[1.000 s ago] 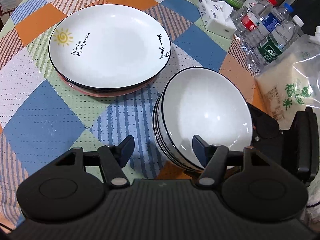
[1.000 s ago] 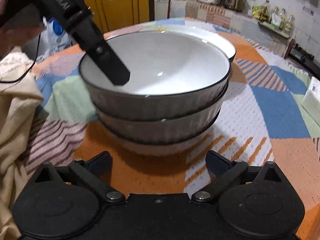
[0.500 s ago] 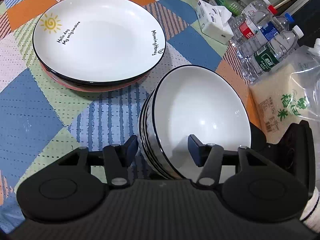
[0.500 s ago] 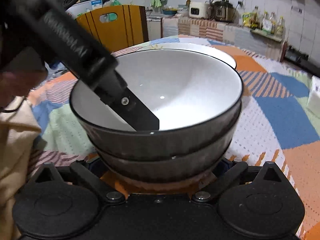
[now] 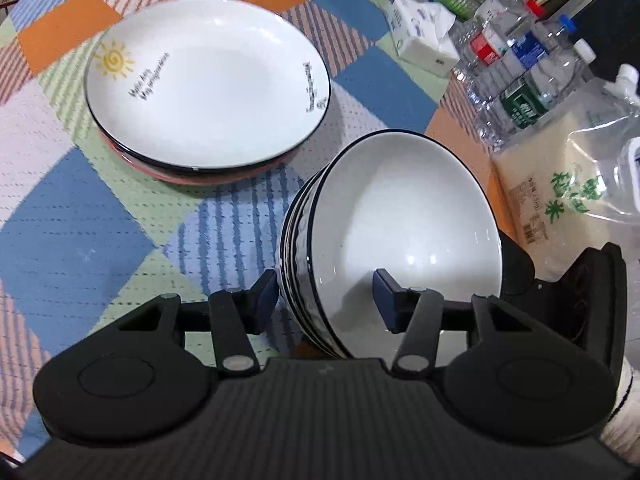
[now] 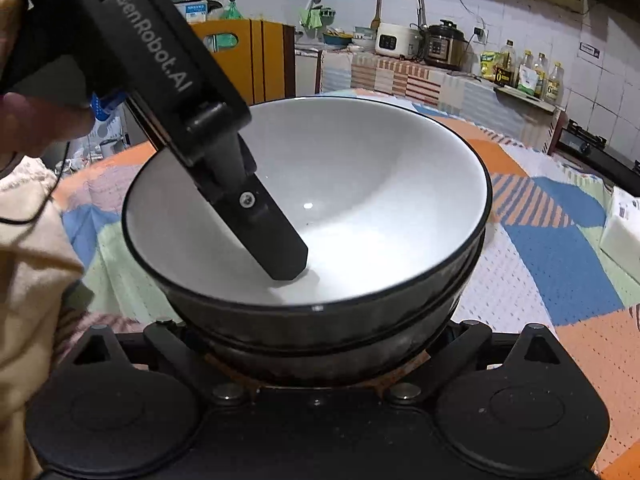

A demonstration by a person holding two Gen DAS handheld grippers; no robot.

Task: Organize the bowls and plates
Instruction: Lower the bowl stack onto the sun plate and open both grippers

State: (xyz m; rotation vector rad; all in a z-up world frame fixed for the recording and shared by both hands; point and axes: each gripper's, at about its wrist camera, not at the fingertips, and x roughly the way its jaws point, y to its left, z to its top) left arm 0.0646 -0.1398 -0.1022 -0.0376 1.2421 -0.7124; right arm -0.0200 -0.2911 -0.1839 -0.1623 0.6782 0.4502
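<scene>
White bowl stack (image 5: 404,236) tilted, rim between left claw (image 5: 324,296) fingers

We read home kitchen. Upper right of right wrist view: tiled wall, pressure cooker (image 6: 445,44) on counter, oil bottles (image 6: 530,76) on shelf, perhaps stove (image 6: 588,145) at right edge. Patchwork tablecloth (image 5: 72,216) fills left wrist view, water bottles (image 5: 520,76) upper right.

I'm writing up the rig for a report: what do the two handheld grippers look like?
Both are matte black plastic. The left gripper has blue-padded fingers, round discs, a ribbed body and white "GenRobot.AI" lettering. The right gripper looks alike; its fingers are hidden. A cream sleeve shows.
</scene>
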